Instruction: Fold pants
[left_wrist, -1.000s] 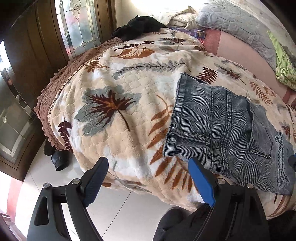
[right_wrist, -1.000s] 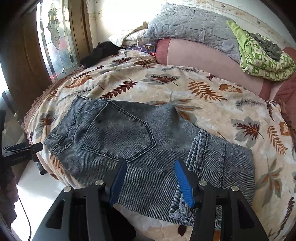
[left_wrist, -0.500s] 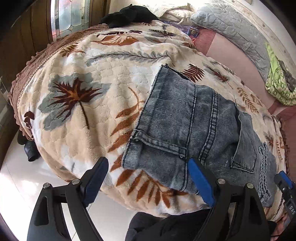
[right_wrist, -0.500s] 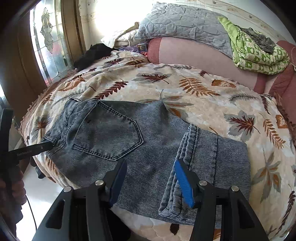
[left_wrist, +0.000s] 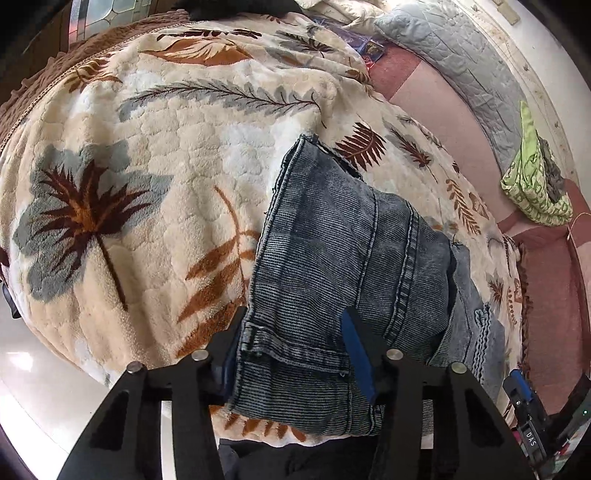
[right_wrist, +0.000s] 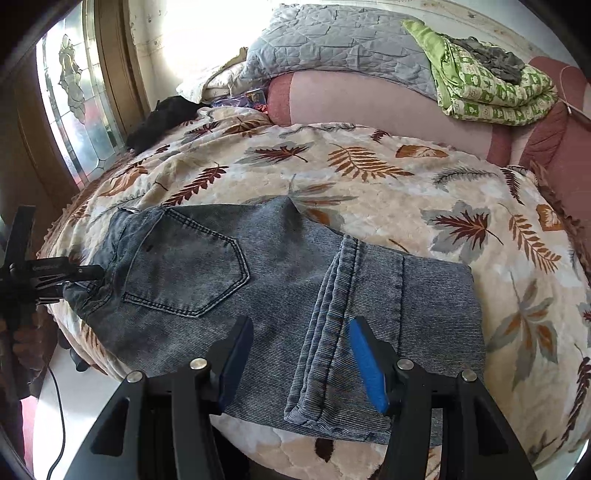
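Landmark: the folded jeans (right_wrist: 266, 291) on the leaf-print blanket (right_wrist: 424, 206).
Beyond the jeans: open blanket, nothing standing on it — free to pass.
Right of the jeans: bare blanket as far as the pink bed edge (right_wrist: 369, 110).
Far behind the jeans: grey quilt (right_wrist: 332, 48) and green bedding (right_wrist: 491, 88) heaped up, blocking the back.
Back left of the jeans: black garment (right_wrist: 162, 122) near the glass door (right_wrist: 74, 103).
Left end of the jeans: left gripper (left_wrist: 291, 354) straddles the waistband corner — jaws just closing.
Near edge: right gripper (right_wrist: 301, 358) parted above the folded hem.
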